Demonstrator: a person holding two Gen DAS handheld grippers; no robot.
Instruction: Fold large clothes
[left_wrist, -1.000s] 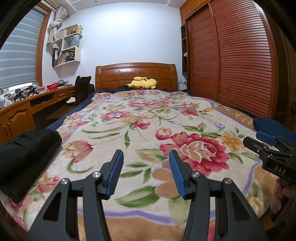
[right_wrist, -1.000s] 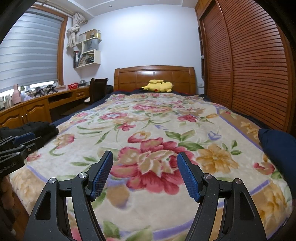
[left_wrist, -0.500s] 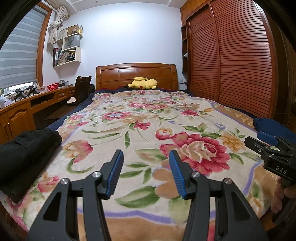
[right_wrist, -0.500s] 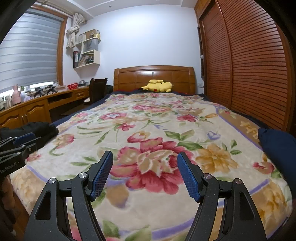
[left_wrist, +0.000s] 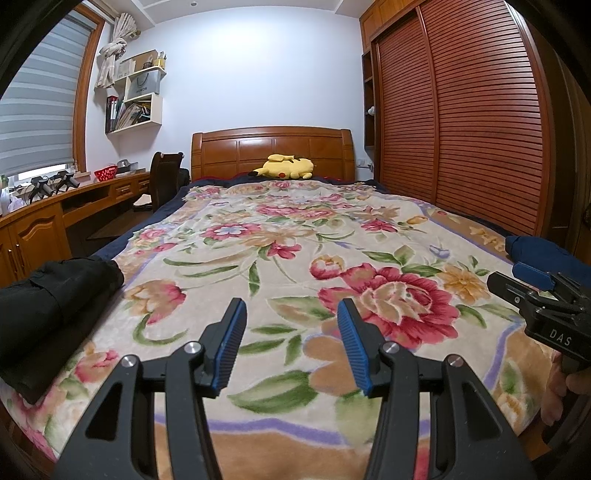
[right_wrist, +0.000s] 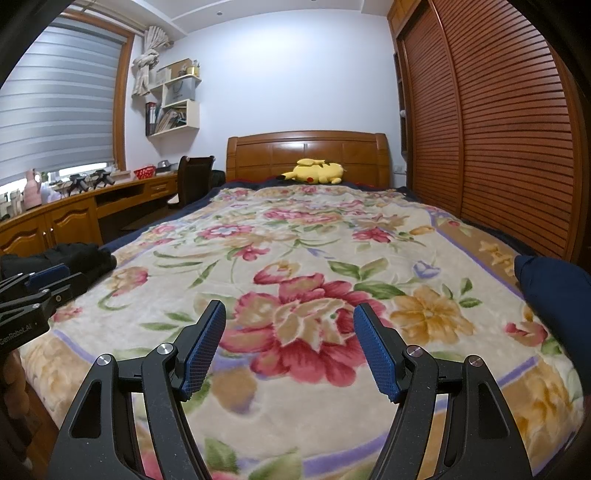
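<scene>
Nothing is being folded yet: both grippers hang above the near end of the bed, over the floral plush blanket (left_wrist: 280, 258) in cream, pink and green, and this reads as the pause before a first pick. Two candidates for the large clothes lie at opposite near corners of the bed. A black garment, roughly folded or bundled (left_wrist: 48, 306), sits on the left edge, partly over the side; a dark navy fabric piece (right_wrist: 550, 295) lies at the right edge, and too little of it shows to tell what kind of clothing it is. The middle of the blanket between them is bare, which suggests it is meant as the folding surface. The next move probably calls for one hand to swing out to its own side, drop to the cloth, and pinch an edge or corner rather than the whole thick bundle, then drag the piece to the middle and spread it flat. The left gripper (left_wrist: 291, 332), black with blue ribbed pads, has its jaws moderately apart with nothing between them, only blanket visible through the gap. The right gripper (right_wrist: 288, 339), of the same make, stands somewhat wider, also empty and touching nothing. Each gripper shows at the edge of the other's view, level and side by side, with the person's fingers wrapped on the right handle.
</scene>
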